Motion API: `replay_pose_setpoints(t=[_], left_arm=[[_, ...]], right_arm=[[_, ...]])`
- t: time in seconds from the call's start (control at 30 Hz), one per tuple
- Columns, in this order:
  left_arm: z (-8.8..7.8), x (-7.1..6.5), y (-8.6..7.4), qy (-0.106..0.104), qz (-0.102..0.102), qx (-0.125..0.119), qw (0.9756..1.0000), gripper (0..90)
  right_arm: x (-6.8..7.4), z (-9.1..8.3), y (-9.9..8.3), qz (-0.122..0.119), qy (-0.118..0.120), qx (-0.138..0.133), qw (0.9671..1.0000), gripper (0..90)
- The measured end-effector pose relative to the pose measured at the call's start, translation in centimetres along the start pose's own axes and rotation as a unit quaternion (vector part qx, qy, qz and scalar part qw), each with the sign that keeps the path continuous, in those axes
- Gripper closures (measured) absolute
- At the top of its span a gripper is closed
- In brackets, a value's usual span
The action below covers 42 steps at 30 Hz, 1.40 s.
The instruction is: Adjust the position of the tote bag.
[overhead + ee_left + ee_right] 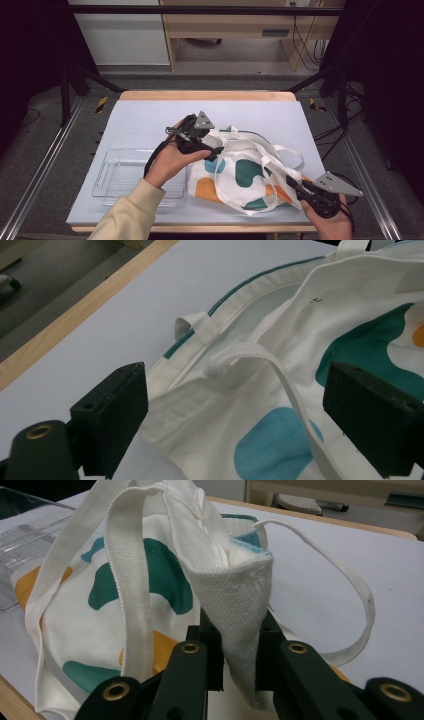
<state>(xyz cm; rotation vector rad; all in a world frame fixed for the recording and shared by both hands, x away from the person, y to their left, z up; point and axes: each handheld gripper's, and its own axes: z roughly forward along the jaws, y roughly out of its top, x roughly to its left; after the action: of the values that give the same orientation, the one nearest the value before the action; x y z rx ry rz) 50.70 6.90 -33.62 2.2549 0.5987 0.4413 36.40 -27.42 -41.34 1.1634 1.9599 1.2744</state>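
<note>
A white canvas tote bag [250,172] with teal and orange shapes lies crumpled on the pale table. Its straps [295,157] loop loosely around it. My left gripper [216,151] is open at the bag's left edge, its jaws wide apart over the cloth [235,410] and a strap [280,375]. My right gripper [295,186] is at the bag's near right corner, shut on a fold of the bag's cloth [240,615], which rises between its jaws. One strap [127,580] hangs just left of that fold.
A clear plastic tray [112,175] sits at the near left of the table [150,115], beside the bag. A wooden edge [205,95] runs along the far side. The far half of the table is bare.
</note>
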Motion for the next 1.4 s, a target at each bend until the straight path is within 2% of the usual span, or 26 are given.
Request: replay_pose_setpoints(t=[0.17, 0.4, 0.47, 0.5, 0.57, 0.6, 0.73, 0.93, 1.07, 1.1, 1.2, 1.27, 1.4], left_arm=[[1.4, -0.1, 0.7, -0.020, 0.004, -0.001, 0.9998, 11.1], [3.2, -0.5, 1.4, -0.032, 0.014, 0.005, 0.9994, 12.1], [4.1, -0.5, 1.5, -0.039, 0.013, 0.017, 0.9990, 14.2], [4.1, -0.5, 1.5, -0.039, 0.013, 0.017, 0.9990, 16.4], [4.8, -0.4, 1.4, -0.040, 0.013, 0.034, 0.9985, 21.7], [4.9, -0.5, 1.3, -0.043, 0.015, 0.039, 0.9982, 28.5], [5.4, -0.8, 1.1, -0.039, 0.015, 0.064, 0.9971, 41.7], [5.0, -1.2, 0.7, -0.039, 0.015, 0.073, 0.9965, 60.7], [4.5, -1.3, 0.3, -0.041, 0.002, 0.066, 0.9970, 71.0], [4.0, -1.3, 0.0, -0.041, -0.007, 0.056, 0.9975, 72.8], [3.4, -1.6, -0.4, -0.044, -0.016, 0.046, 0.9978, 75.8], [3.2, -1.7, -0.5, -0.044, -0.016, 0.043, 0.9980, 77.0], [1.8, -2.8, -1.3, -0.043, -0.010, 0.028, 0.9986, 78.7]], right_arm=[[0.0, -0.1, -0.1, 0.000, 0.001, 0.000, 1.0000, 80.2], [0.0, -0.2, -0.2, -0.001, 0.002, 0.001, 1.0000, 80.2], [0.0, -0.3, -0.2, -0.001, 0.003, 0.001, 1.0000, 80.2], [0.0, -0.3, -0.2, -0.001, 0.003, 0.001, 1.0000, 80.2], [0.0, -0.4, -0.3, -0.003, 0.003, 0.003, 1.0000, 80.2], [0.1, -0.5, -0.3, -0.005, 0.004, 0.003, 1.0000, 80.2], [0.0, -0.6, -0.4, -0.005, 0.006, 0.004, 1.0000, 80.2], [0.1, -0.8, -0.5, -0.007, 0.005, 0.009, 0.9999, 80.2], [0.1, -0.9, -0.5, -0.008, 0.006, 0.010, 0.9999, 80.1], [0.1, -0.9, -0.5, -0.010, 0.006, 0.008, 0.9999, 80.1], [0.2, -1.2, -0.6, -0.010, 0.008, 0.009, 0.9999, 80.1], [0.2, -1.2, -0.6, -0.012, 0.007, 0.011, 0.9998, 80.1], [0.4, -1.8, -0.8, -0.014, 0.010, 0.016, 0.9997, 80.0]])
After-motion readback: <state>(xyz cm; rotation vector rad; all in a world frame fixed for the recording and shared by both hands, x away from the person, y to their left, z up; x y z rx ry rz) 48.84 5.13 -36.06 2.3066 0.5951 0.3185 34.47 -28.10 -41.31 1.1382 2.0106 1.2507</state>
